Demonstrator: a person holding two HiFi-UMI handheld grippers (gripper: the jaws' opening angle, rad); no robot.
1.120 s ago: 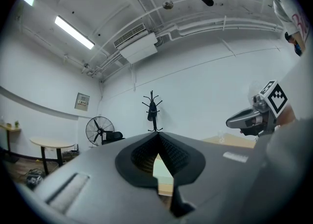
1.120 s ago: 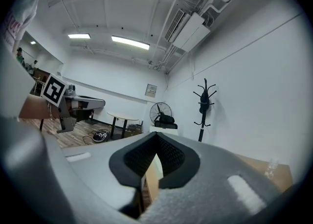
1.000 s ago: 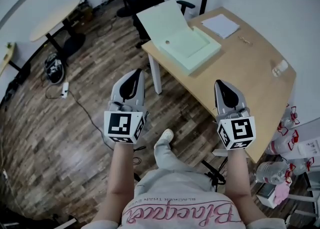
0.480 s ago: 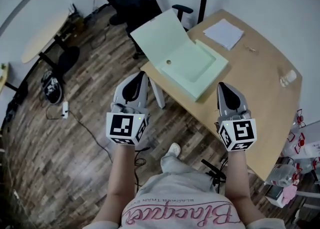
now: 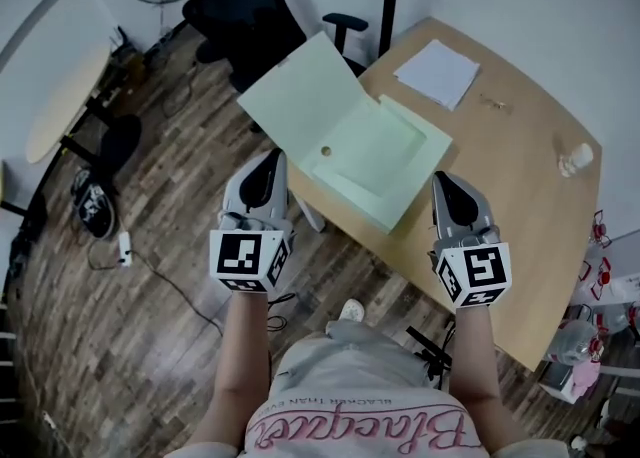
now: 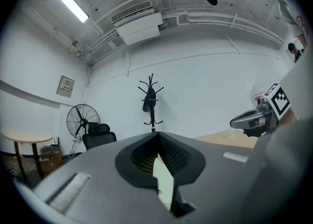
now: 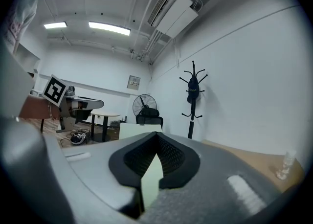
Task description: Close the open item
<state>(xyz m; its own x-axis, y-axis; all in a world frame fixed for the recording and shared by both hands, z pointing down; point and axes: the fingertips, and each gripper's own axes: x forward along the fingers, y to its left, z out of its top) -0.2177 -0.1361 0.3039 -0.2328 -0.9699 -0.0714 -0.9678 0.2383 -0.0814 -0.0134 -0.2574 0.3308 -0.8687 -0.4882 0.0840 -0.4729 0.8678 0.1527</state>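
I have both claws out in front of me, pointing level toward the table (image 5: 520,206). The left claw (image 6: 157,136) is clenched, its ribbed pads meeting at the tip with nothing between them; only a sliver of pale green shows through the gap lower down. The right claw (image 7: 156,137) is clenched and empty in the same way.

The pale green box (image 5: 385,161) lies open on the near left corner of the table. Its lid (image 5: 300,96) is thrown back to the far left and hangs out past the table's edge, over the wooden floor (image 5: 110,326). My left claw's tip sits right at the lid's near edge, though I cannot tell whether it touches. My right claw is over the table's near edge, just right of the box and apart from it.

Farther back on the table lies a stack of white paper (image 5: 437,72), and a small bottle (image 5: 577,158) stands near the right edge. Beyond the lid stands a black office chair (image 5: 245,16).
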